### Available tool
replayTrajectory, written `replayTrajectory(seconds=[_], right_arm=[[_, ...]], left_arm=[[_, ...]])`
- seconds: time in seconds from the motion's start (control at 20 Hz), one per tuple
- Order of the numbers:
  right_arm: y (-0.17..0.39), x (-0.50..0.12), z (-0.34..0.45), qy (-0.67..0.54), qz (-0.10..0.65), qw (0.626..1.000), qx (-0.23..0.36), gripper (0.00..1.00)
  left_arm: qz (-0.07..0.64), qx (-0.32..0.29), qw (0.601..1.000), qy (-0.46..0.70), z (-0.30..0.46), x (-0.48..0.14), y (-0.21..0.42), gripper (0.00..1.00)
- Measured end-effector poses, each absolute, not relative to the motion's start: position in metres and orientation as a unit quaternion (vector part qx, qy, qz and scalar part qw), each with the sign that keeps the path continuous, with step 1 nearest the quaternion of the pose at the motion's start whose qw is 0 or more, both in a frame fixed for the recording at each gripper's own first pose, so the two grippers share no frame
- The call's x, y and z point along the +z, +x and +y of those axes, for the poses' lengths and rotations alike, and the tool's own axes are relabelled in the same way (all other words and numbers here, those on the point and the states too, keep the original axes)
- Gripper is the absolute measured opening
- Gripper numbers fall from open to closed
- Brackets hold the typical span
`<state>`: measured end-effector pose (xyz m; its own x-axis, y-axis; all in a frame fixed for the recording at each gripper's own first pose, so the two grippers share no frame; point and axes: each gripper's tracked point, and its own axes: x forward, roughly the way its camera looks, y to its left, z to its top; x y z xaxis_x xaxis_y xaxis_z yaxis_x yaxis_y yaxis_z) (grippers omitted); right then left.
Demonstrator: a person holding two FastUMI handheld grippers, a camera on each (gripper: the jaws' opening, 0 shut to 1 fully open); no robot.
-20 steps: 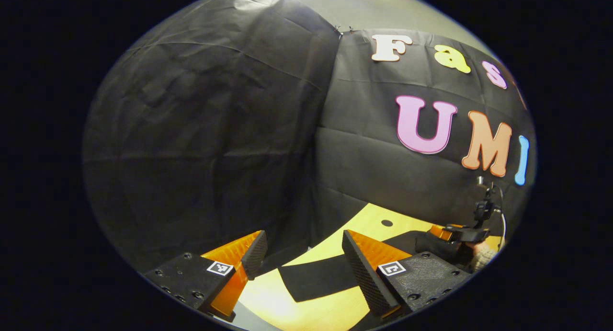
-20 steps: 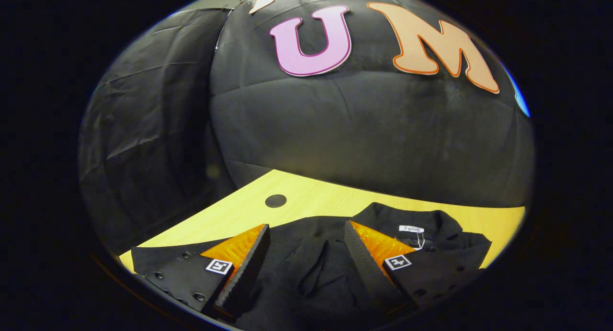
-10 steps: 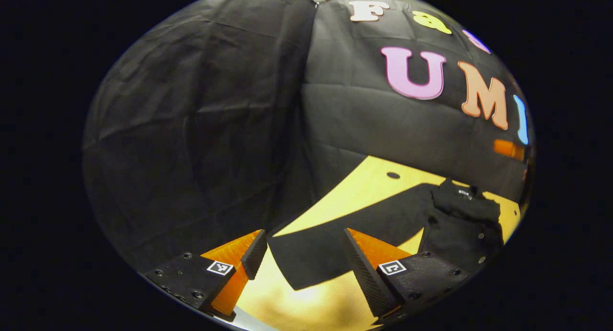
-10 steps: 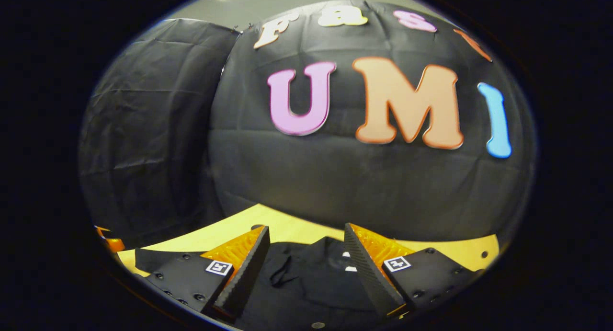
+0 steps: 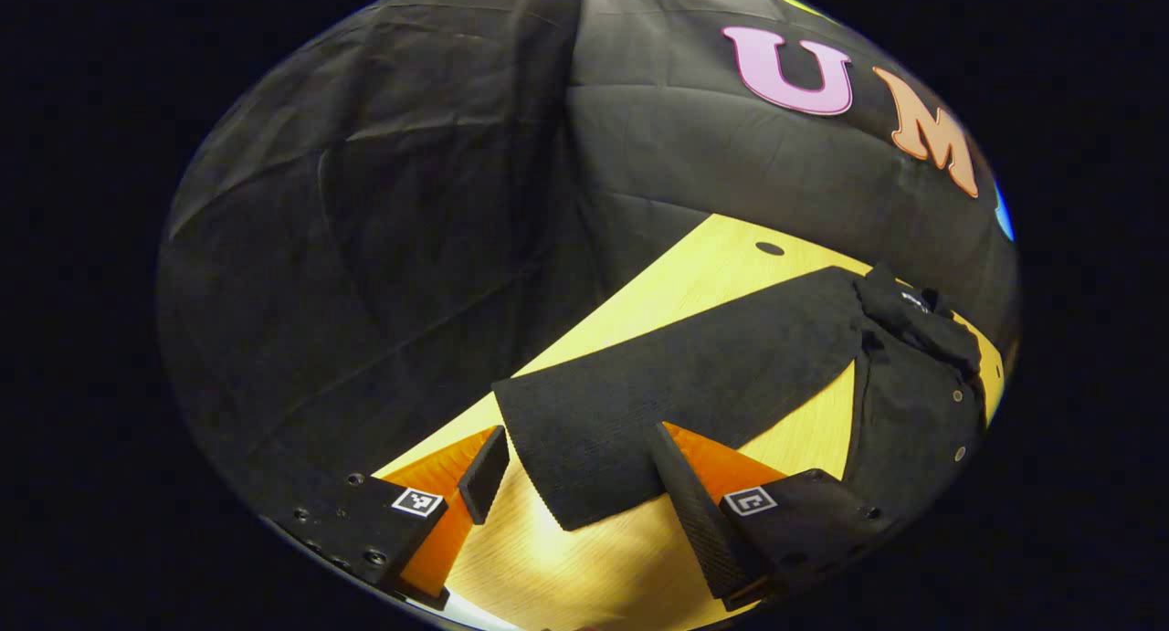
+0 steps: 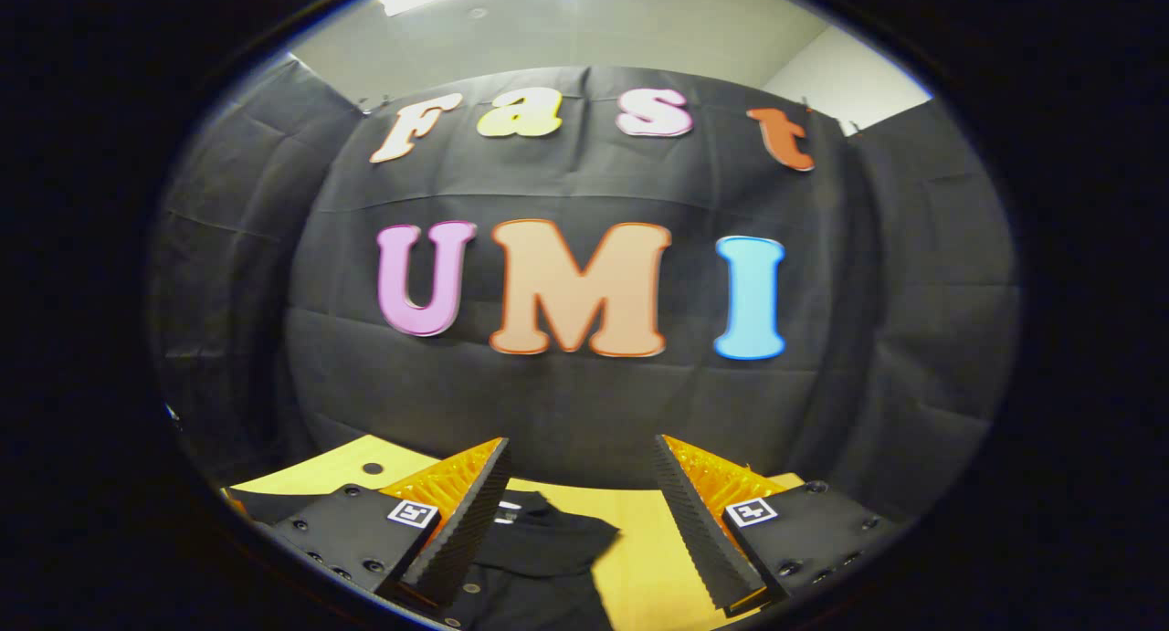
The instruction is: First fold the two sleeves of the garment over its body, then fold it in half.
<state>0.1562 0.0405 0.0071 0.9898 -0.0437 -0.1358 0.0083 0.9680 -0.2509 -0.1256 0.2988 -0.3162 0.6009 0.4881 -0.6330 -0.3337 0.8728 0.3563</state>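
the dark garment [image 5: 904, 403] lies flat on the desk [image 5: 703, 266], its sleeve [image 5: 676, 384] stretched out toward the wide-open, empty left gripper [image 5: 575, 471]; soft, light and limp, it looks best pinched at the cuff edge, while the right gripper [image 6: 580, 512] hangs wide too.

Black garment [image 5: 904, 403] lies flat, one sleeve [image 5: 676, 384] outstretched, apparently unfolded.

- Left gripper view tilts down over the worktop [image 5: 712, 266], near the sleeve [image 5: 658, 403].
- Right gripper view faces the far wall, low.
- Both views share the garment [image 6: 539, 558].
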Motion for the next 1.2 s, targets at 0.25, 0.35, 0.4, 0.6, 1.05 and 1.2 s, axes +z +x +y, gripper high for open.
replayTrajectory(seconds=[0.25, 0.35, 0.4, 0.6, 1.05, 1.2], right_arm=[[0.137, 0.028, 0.001, -0.181, 0.057, 0.980, -0.063, 1.00], [0.131, 0.023, 0.001, -0.184, 0.064, 0.979, -0.064, 1.00], [0.128, 0.018, 0.002, -0.182, 0.070, 0.979, -0.060, 1.00], [0.122, 0.011, 0.002, -0.184, 0.075, 0.978, -0.062, 0.98], [0.109, 0.004, -0.017, -0.175, 0.081, 0.978, -0.083, 0.98], [0.104, 0.008, -0.030, -0.168, 0.080, 0.978, -0.099, 0.98]], left_arm=[[0.398, 0.230, 0.882, 0.103, 0.301, -0.330, -0.127, 0.96], [0.400, 0.236, 0.880, 0.101, 0.299, -0.332, -0.130, 0.96], [0.400, 0.236, 0.880, 0.100, 0.302, -0.334, -0.130, 0.97], [0.394, 0.228, 0.885, 0.099, 0.298, -0.335, -0.129, 0.94], [0.394, 0.208, 0.892, 0.070, 0.289, -0.338, -0.120, 0.29], [0.390, 0.212, 0.895, 0.045, 0.286, -0.339, -0.119, 0.04]])
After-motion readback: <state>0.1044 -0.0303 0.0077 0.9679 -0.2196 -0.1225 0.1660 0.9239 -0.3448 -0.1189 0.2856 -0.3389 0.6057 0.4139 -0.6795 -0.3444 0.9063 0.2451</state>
